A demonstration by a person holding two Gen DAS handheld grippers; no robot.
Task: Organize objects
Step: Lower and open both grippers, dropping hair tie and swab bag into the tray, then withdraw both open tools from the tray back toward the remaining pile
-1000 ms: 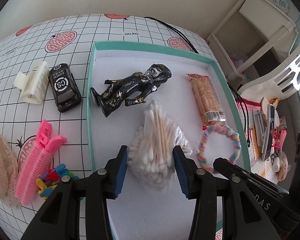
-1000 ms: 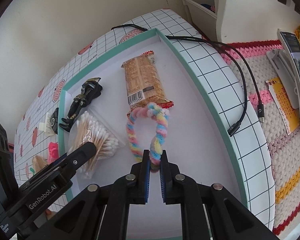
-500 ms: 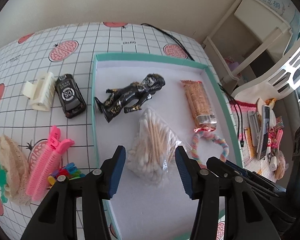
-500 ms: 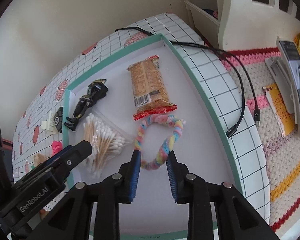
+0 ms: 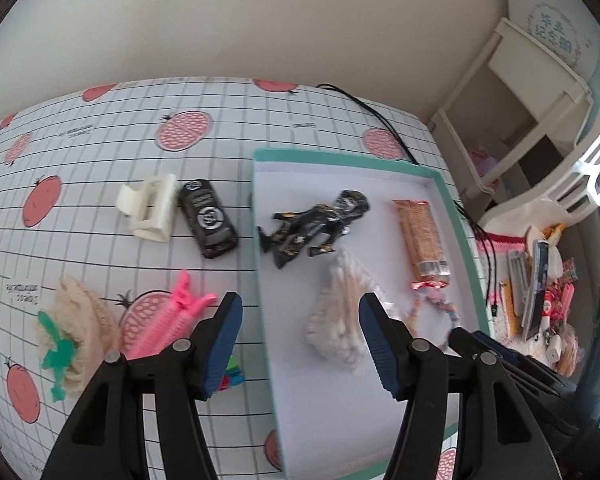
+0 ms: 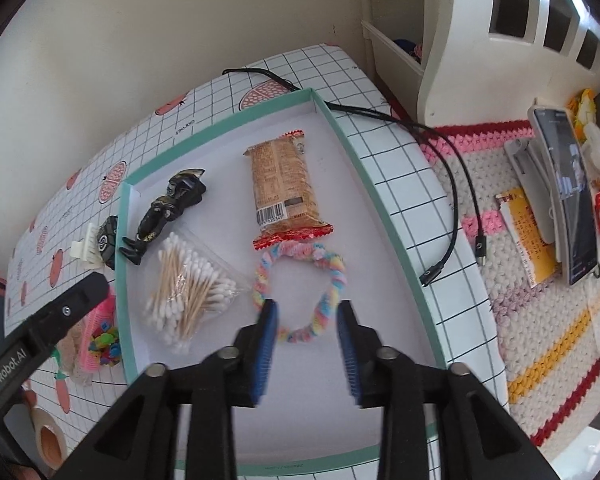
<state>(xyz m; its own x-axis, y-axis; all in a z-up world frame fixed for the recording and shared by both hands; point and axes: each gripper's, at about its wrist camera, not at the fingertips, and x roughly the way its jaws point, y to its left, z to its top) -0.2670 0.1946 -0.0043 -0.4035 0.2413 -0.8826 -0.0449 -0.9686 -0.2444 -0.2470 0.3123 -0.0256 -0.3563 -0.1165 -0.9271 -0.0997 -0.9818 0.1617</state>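
Left gripper (image 5: 300,332), fingers wide and empty, is nearer the pink clip (image 5: 168,326), lying at nine o'clock, long axis toward one o'clock.

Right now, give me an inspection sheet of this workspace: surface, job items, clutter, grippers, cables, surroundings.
Surface: tablecloth, white grid with red fruit prints.
Job's things: teal-rimmed tray holds black figurine, cotton swab bag, snack pack, pastel hair loop.
Clutter: outside the tray lie cream hair claw, toy car, pink clips, beige lace.
Grippers: left gripper and right gripper, jaws open, holding nothing.
Cables: black cable past the tray's right rim.
Surroundings: crochet mat, phone, white shelf.
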